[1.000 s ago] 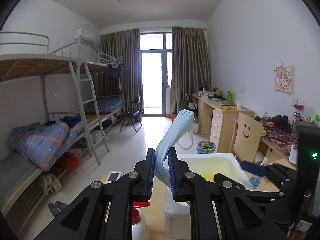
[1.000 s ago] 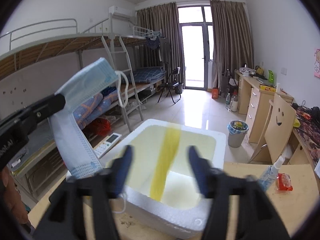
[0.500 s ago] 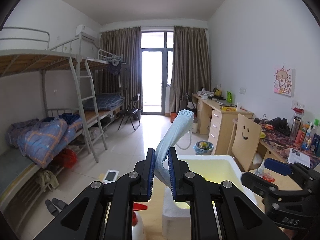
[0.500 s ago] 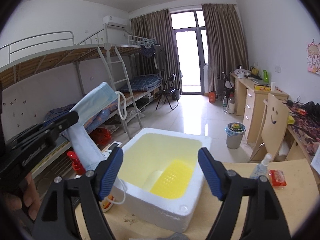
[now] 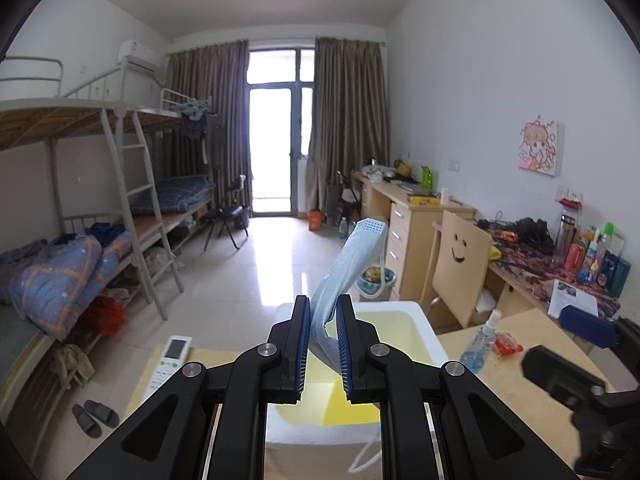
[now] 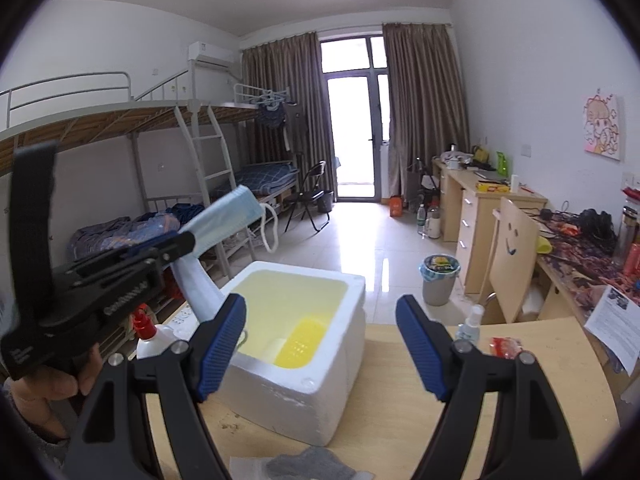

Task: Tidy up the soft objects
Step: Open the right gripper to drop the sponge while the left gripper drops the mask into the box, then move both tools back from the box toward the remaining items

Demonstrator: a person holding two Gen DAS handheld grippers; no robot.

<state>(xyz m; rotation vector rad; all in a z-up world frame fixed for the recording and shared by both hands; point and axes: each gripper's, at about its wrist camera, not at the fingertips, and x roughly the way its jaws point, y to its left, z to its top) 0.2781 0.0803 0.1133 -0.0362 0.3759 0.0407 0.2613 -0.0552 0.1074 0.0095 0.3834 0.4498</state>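
The left gripper held the face mask in closed jaws above the foam box; deposit remained; at 6 o'clock, grey cloth waited; right gripper jaws open

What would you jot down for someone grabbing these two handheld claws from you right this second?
Left gripper: shut on the blue face mask, held in the air over the near-left corner of the white foam box.
Right gripper: open, holding nothing, facing the box.
Box sits on the wooden table; a yellow basket lies inside.
Done: mask picked up.
Left: probably drop the mask in the box, then deal with the grey cloth at the table's near edge.
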